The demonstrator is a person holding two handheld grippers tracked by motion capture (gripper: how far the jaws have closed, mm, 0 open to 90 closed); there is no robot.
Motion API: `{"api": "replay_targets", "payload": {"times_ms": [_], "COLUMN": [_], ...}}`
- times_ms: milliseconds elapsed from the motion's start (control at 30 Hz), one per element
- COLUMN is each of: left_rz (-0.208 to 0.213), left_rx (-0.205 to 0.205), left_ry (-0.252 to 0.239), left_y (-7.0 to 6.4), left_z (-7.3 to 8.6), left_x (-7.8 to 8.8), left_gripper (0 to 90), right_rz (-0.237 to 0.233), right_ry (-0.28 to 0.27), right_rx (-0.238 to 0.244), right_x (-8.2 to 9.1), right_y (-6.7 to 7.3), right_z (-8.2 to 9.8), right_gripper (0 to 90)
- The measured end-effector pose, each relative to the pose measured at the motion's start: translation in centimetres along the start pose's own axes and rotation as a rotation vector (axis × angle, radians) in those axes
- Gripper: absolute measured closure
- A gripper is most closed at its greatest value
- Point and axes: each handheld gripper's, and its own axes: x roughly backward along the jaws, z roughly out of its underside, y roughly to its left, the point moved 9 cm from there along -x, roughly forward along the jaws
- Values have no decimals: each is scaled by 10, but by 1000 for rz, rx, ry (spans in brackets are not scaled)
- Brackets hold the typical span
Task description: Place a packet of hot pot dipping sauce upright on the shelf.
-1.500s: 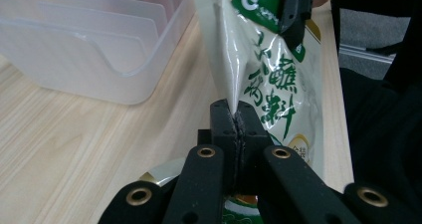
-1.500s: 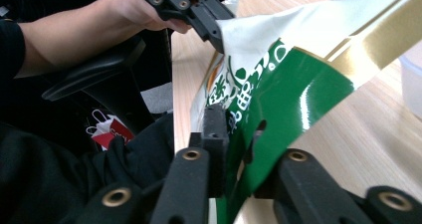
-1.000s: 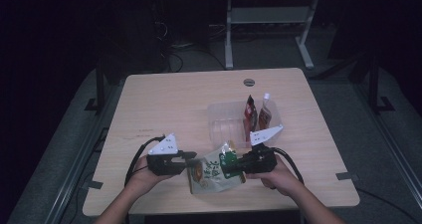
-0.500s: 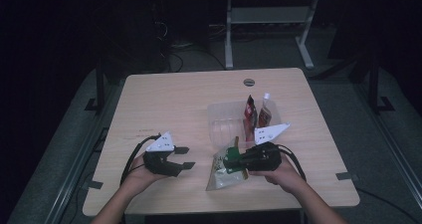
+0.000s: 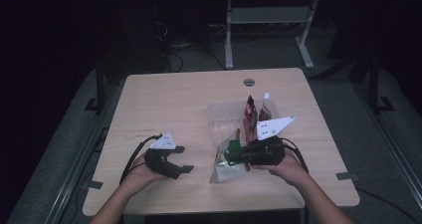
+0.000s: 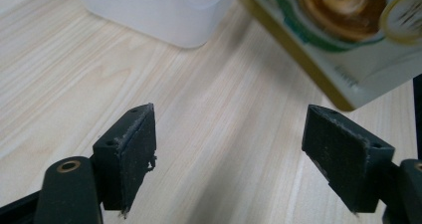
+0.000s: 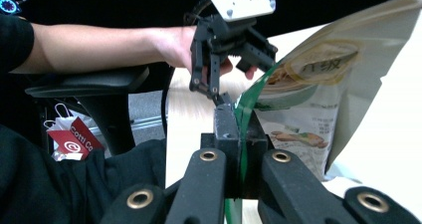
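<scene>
We're holding the snack pouch (image 5: 226, 162) by its green edge, right gripper (image 5: 234, 155) fingers clamped on it, bottom just touching the worktop (image 5: 164, 99) near the clear bin (image 5: 226, 117). Left gripper (image 5: 185, 159) fingers have just been opening, nothing between them, so that thin edge could be slipping or the bag swinging.

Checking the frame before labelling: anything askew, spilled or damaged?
Nothing spilled. The cream snack pouch with green edge hangs tilted, pinched at its edge by the right gripper. The left gripper, just opened, holds nothing. Its foam pads look frayed. Sauce packets stand in the clear plastic tub.
</scene>
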Motion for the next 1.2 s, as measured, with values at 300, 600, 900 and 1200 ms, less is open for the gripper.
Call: {"api": "replay_targets", "payload": {"times_ms": [300,600,900,1200], "left_rz": [1,0,-1,1], "left_rx": [3,1,1,3], "left_ry": [4,1,-2,-1], "left_y": [1,2,2,2], "left_z": [2,2,2,2], "left_x": [-1,0,0,0], "left_gripper": [207,207,207,207], "right_rz": [19,51,93,135], "right_ry": [-8,-41,-61,-57], "right_rx": [32,51,65,52], "right_x": [2,8,14,20], "right_y": [-7,-18,-36,-60], "right_z": [-15,-34,-51,-64], "right_gripper": [899,899,900,900]}}
